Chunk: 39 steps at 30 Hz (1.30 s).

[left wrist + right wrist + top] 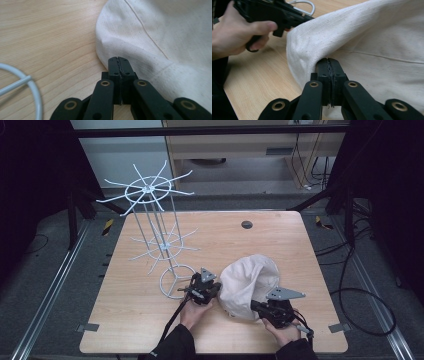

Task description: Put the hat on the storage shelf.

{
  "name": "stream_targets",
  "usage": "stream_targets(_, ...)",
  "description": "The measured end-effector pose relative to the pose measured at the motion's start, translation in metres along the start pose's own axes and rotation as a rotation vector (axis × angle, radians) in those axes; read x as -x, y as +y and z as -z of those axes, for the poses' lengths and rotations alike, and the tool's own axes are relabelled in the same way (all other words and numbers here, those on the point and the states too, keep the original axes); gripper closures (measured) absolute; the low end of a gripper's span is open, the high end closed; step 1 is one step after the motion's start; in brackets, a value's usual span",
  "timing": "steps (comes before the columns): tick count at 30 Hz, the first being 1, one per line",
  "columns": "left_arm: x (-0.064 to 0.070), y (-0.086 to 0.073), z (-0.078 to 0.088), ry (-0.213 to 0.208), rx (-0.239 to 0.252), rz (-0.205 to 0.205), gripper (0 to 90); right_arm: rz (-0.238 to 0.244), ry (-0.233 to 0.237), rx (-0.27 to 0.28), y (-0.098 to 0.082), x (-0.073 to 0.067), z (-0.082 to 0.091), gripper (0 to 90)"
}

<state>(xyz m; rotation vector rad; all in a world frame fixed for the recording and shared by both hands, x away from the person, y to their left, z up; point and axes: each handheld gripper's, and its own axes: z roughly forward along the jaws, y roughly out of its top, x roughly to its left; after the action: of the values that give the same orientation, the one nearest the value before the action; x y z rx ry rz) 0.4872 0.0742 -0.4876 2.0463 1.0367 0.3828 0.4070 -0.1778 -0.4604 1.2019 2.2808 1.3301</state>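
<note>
Cream canvas bag (248, 285): coarse weave, rounded, slumped on wooden tabletop (140, 320), front-right. Left gripper (119, 64) low at bag's left edge, right gripper (329, 65) at near edge; both w/ fingers together, pinching fabric. White wire rack (155, 227) left of bag.

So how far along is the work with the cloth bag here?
Done: both grippers are closed at the cream cloth bag, the left gripper and the right gripper each at its edge. In hand: gripping it on the table. Left: lifting; the white wire rack carries nothing.
</note>
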Motion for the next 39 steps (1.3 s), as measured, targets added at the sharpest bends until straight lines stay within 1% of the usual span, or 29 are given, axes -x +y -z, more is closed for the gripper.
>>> stream_targets(1, 0.000, -0.001, 0.004, -0.005, 0.016, 0.008, 89.7, 0.003, -0.007, 0.002, 0.000, 0.002, 0.002, 89.0)
stream_targets(2, 0.000, -0.001, 0.004, -0.005, 0.016, 0.008, 89.6, 0.003, -0.007, 0.002, 0.000, 0.002, 0.002, 89.0)
stream_targets(4, 0.000, -0.002, 0.015, -0.018, 0.036, 0.018, 89.6, -0.005, -0.023, 0.011, -0.001, 0.006, 0.006, 89.0)
stream_targets(5, 0.000, -0.003, 0.027, -0.033, 0.055, 0.004, 89.6, -0.018, -0.039, 0.024, -0.002, 0.011, 0.011, 89.1)
stream_targets(6, 0.000, -0.003, 0.027, -0.033, 0.055, 0.004, 89.7, -0.018, -0.039, 0.024, -0.002, 0.011, 0.011, 89.1)
stream_targets(7, 0.003, -0.005, 0.038, -0.038, 0.067, -0.011, 89.7, -0.027, -0.063, 0.036, -0.002, 0.018, 0.016, 89.1)
stream_targets(8, 0.003, -0.005, 0.038, -0.038, 0.067, -0.011, 89.7, -0.033, -0.075, 0.043, -0.002, 0.021, 0.018, 89.2)
stream_targets(9, 0.005, -0.007, 0.049, -0.047, 0.070, -0.027, 89.7, -0.037, -0.086, 0.051, -0.001, 0.025, 0.020, 89.2)
stream_targets(10, 0.005, -0.007, 0.049, -0.047, 0.070, -0.027, 89.7, -0.037, -0.086, 0.051, -0.001, 0.025, 0.020, 89.2)
stream_targets(11, 0.006, -0.008, 0.053, -0.050, 0.073, -0.033, 89.7, -0.044, -0.110, 0.066, 0.000, 0.032, 0.024, 89.1)
stream_targets(12, 0.008, -0.008, 0.058, -0.051, 0.074, -0.036, 89.7, -0.044, -0.110, 0.066, 0.000, 0.032, 0.024, 89.1)
stream_targets(13, 0.012, -0.009, 0.066, -0.056, 0.075, -0.050, 89.7, -0.053, -0.134, 0.080, 0.003, 0.040, 0.025, 89.2)
stream_targets(14, 0.012, -0.009, 0.066, -0.056, 0.075, -0.050, 89.7, -0.059, -0.142, 0.089, 0.004, 0.043, 0.025, 89.3)
stream_targets(15, 0.016, -0.011, 0.073, -0.061, 0.067, -0.072, 89.7, -0.061, -0.151, 0.093, 0.005, 0.046, 0.025, 89.4)
stream_targets(18, 0.021, -0.014, 0.080, -0.076, 0.070, -0.083, 89.7, -0.065, -0.172, 0.100, 0.009, 0.054, 0.022, 89.5)
stream_targets(19, 0.028, -0.018, 0.084, -0.090, 0.072, -0.089, 89.7, -0.069, -0.178, 0.104, 0.011, 0.057, 0.021, 89.5)
stream_targets(20, 0.028, -0.018, 0.084, -0.090, 0.072, -0.089, 89.7, -0.069, -0.178, 0.104, 0.011, 0.057, 0.021, 89.5)
stream_targets(21, 0.036, -0.022, 0.085, -0.102, 0.065, -0.096, 89.7, -0.074, -0.187, 0.116, 0.015, 0.061, 0.020, 89.5)
stream_targets(23, 0.043, -0.025, 0.084, -0.114, 0.061, -0.104, 89.7, -0.075, -0.199, 0.132, 0.022, 0.065, 0.017, 89.5)
stream_targets(24, 0.043, -0.025, 0.084, -0.114, 0.061, -0.104, 89.7, -0.075, -0.199, 0.132, 0.022, 0.065, 0.017, 89.5)
stream_targets(26, 0.050, -0.028, 0.077, -0.117, 0.044, -0.120, 89.7, -0.085, -0.204, 0.162, 0.031, 0.071, 0.013, 89.3)
stream_targets(28, 0.052, -0.029, 0.075, -0.118, 0.038, -0.121, 89.7, -0.084, -0.208, 0.170, 0.034, 0.073, 0.012, 89.1)
stream_targets(30, 0.057, -0.032, 0.070, -0.126, 0.031, -0.125, 89.7, -0.089, -0.201, 0.180, 0.040, 0.078, 0.007, 89.2)
stream_targets(31, 0.061, -0.035, 0.066, -0.132, 0.020, -0.141, 89.7, -0.087, -0.202, 0.191, 0.044, 0.083, 0.004, 89.5)
stream_targets(33, 0.064, -0.037, 0.064, -0.134, 0.015, -0.143, 89.7, -0.088, -0.200, 0.198, 0.046, 0.085, 0.002, 89.5)
stream_targets(35, 0.071, -0.042, 0.058, -0.138, 0.002, -0.164, 89.7, -0.089, -0.187, 0.224, 0.052, 0.091, -0.004, 89.5)
stream_targets(36, 0.071, -0.042, 0.058, -0.138, 0.002, -0.164, 89.7, -0.089, -0.187, 0.224, 0.052, 0.091, -0.004, 89.5)
stream_targets(37, 0.074, -0.043, 0.055, -0.139, 0.002, -0.174, 89.7, -0.082, -0.181, 0.225, 0.057, 0.094, -0.008, 89.8)
stream_targets(39, 0.075, -0.043, 0.052, -0.143, 0.007, -0.172, 89.7, -0.080, -0.169, 0.239, 0.062, 0.096, -0.012, 90.0)
